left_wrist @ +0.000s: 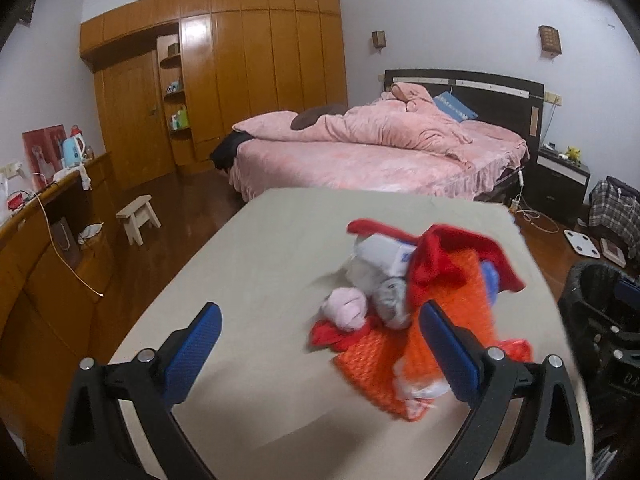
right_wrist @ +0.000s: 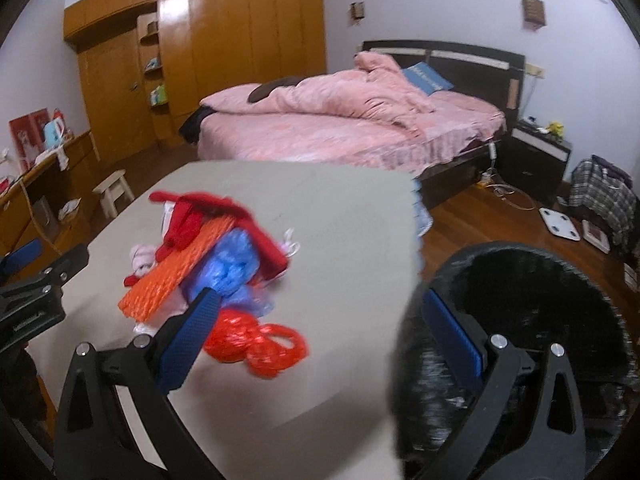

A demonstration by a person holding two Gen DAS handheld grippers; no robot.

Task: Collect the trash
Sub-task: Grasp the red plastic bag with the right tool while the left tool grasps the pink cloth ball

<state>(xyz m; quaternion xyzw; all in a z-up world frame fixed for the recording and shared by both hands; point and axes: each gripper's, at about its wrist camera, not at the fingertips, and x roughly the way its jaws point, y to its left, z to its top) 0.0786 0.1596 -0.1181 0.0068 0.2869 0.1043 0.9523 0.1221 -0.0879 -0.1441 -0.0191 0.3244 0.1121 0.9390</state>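
Bedroom light falls on a beige table (left_wrist: 260, 264) with a heap of trash (left_wrist: 404, 292) toward its right side. Left gripper (left_wrist: 320, 344) hovers low over the near edge, fingers spread wide and empty, its right finger (left_wrist: 450, 350) overlapping the heap's near corner in view. Right gripper (right_wrist: 316, 334) is spread and empty too, straddling the table's right edge: its left finger (right_wrist: 188, 344) over the heap, its right over a black bin (right_wrist: 560, 280) beside the table. An orange net (right_wrist: 172, 280) in the heap runs lengthwise from near-left to far-right. Beyond the table stand a pink bed (left_wrist: 372, 148) and a wardrobe (left_wrist: 240, 64).
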